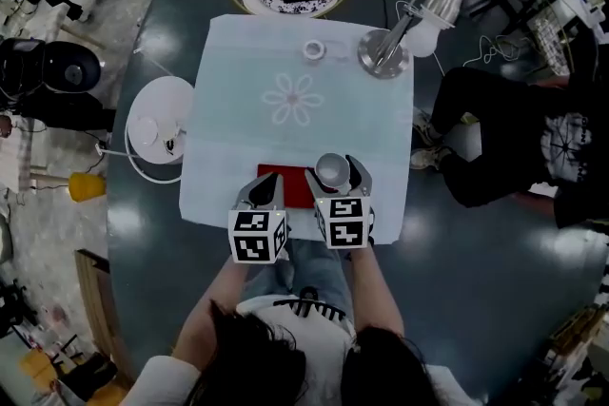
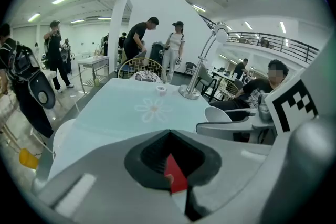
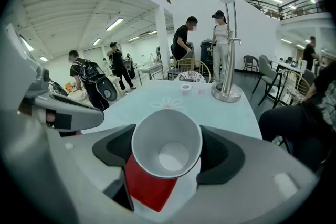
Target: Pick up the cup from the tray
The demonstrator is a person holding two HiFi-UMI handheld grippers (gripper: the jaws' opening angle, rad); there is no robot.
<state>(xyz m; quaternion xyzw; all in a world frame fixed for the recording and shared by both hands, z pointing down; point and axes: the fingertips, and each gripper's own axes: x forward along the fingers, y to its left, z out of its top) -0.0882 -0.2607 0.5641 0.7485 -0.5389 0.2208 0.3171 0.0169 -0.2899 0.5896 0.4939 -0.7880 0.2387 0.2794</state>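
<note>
The person's bare left forearm (image 1: 211, 311) and right forearm (image 1: 367, 298) reach forward from the body, close together and nearly parallel, each ending behind its gripper's black-and-white marker cube. The left grey two-jaw gripper (image 1: 268, 190) slopes downward with its jaws drawn together, and nothing sits between their black pads. Just beside it, the right grey two-jaw gripper (image 1: 335, 181) slopes down the same way, its pads pressed on either side of a white tapered cup (image 3: 167, 140).
</note>
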